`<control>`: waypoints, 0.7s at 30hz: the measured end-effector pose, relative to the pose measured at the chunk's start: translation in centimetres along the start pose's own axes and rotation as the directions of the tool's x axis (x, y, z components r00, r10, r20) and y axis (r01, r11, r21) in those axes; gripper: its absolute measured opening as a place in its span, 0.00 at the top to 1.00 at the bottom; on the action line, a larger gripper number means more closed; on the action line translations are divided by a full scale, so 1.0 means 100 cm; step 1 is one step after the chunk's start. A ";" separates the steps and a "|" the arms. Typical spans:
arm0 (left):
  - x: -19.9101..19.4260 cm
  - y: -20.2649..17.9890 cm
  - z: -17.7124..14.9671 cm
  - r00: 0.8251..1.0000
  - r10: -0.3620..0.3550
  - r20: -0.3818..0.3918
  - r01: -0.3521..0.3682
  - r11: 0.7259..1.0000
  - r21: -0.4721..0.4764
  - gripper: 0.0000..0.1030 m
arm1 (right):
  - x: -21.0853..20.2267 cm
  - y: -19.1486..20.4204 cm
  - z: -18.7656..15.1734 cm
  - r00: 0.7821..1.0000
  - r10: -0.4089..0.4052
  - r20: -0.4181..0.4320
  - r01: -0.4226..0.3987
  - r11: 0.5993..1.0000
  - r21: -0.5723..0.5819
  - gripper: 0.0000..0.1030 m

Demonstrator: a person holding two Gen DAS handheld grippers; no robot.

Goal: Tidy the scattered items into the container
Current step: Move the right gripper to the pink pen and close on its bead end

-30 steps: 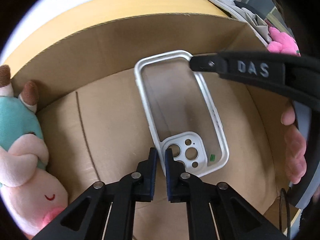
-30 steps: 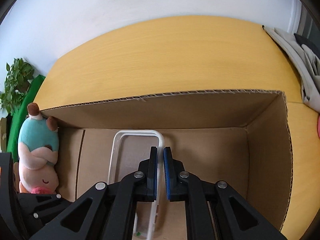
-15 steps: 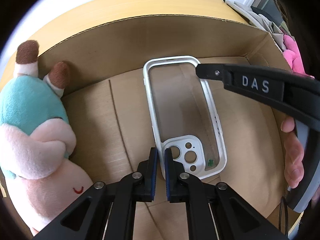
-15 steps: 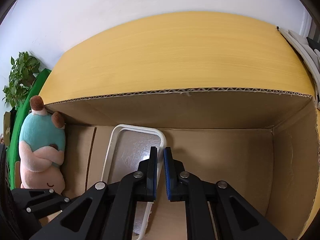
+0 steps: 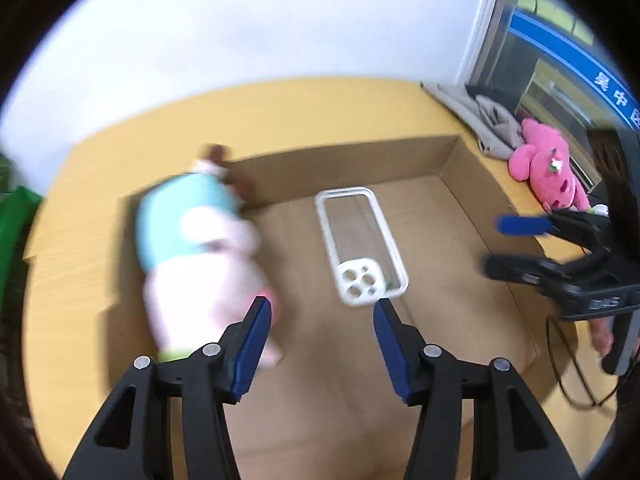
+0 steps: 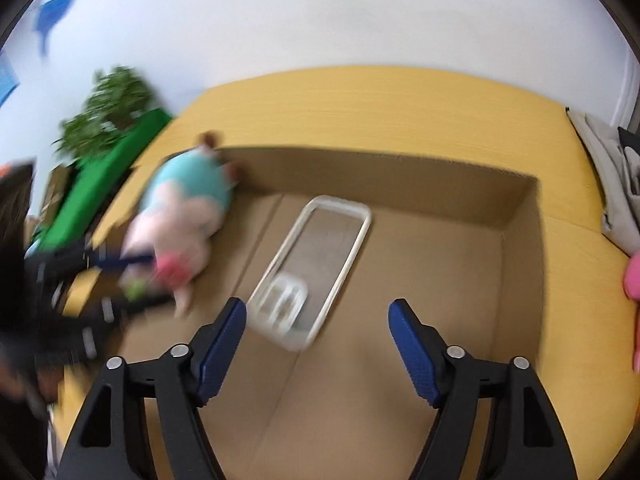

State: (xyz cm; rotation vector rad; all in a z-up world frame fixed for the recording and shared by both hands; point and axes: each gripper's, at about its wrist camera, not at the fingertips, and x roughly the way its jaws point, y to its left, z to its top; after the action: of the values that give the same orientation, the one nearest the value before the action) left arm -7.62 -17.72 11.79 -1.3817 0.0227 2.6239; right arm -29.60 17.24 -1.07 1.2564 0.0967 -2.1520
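A clear phone case with a white rim [image 5: 362, 246] lies flat on the floor of the cardboard box [image 5: 352, 160]; it also shows in the right wrist view [image 6: 310, 270]. A pink and teal plush toy [image 5: 196, 248] lies in the box's left part [image 6: 184, 220]. My left gripper [image 5: 322, 336] is open and empty above the box's near side. My right gripper [image 6: 318, 336] is open and empty, above the case's near end, and shows at the right of the left wrist view [image 5: 496, 246]. Both views are blurred.
The box [image 6: 400, 172] stands on a yellow wooden table [image 6: 360, 96]. A bright pink plush [image 5: 548, 168] and grey folded cloth [image 5: 488, 120] lie on the table to the right of the box. A green object [image 6: 100, 184] and a plant [image 6: 108, 112] are at the far left.
Both grippers have opened and let go of the phone case, which now lies in the box. Both have pulled back and up, away from the box floor.
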 end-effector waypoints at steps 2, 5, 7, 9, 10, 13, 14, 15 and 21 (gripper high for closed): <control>0.008 -0.017 0.002 0.999 0.017 0.037 -0.017 1.000 -0.024 0.43 | -0.028 0.003 -0.030 1.000 0.008 0.023 -0.008 1.000 0.013 0.18; 0.002 -0.061 -0.044 0.996 0.044 0.076 -0.040 0.997 -0.061 0.38 | -0.059 0.010 -0.067 0.998 0.008 0.062 -0.010 0.999 0.039 0.18; 0.012 -0.080 -0.058 0.994 0.070 0.083 -0.065 0.996 -0.066 0.38 | -0.074 0.014 -0.087 0.996 -0.011 0.087 0.006 0.999 0.053 0.16; 0.030 -0.090 -0.069 0.997 0.053 0.063 -0.049 0.996 -0.074 0.38 | -0.071 0.023 -0.103 0.997 -0.015 0.072 0.010 0.998 0.059 0.15; 0.040 -0.093 -0.073 0.998 0.040 0.043 -0.037 0.997 -0.070 0.38 | -0.068 0.025 -0.110 0.998 -0.018 0.057 0.014 0.998 0.059 0.15; 0.064 -0.095 -0.089 1.000 0.023 -0.011 -0.024 0.997 -0.074 0.38 | -0.058 0.012 -0.131 0.999 -0.034 0.011 0.033 0.997 0.075 0.15; 0.074 -0.098 -0.092 1.000 0.017 -0.022 -0.018 0.997 -0.072 0.38 | -0.052 0.009 -0.137 0.999 -0.041 -0.002 0.041 0.996 0.084 0.15; 0.085 -0.099 -0.096 0.999 0.005 -0.035 -0.007 0.997 -0.073 0.38 | -0.049 0.006 -0.145 0.998 -0.055 -0.014 0.056 0.994 0.094 0.16; 0.116 -0.090 -0.102 0.998 -0.063 -0.031 0.057 0.984 -0.168 0.38 | -0.049 0.009 -0.168 0.990 -0.141 -0.016 0.142 0.985 0.098 0.18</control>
State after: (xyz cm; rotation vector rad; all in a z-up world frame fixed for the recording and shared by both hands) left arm -4.26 -8.10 -2.94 -1.4569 -0.2364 2.6019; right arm -14.70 25.02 -6.01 1.3522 0.0862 -2.2974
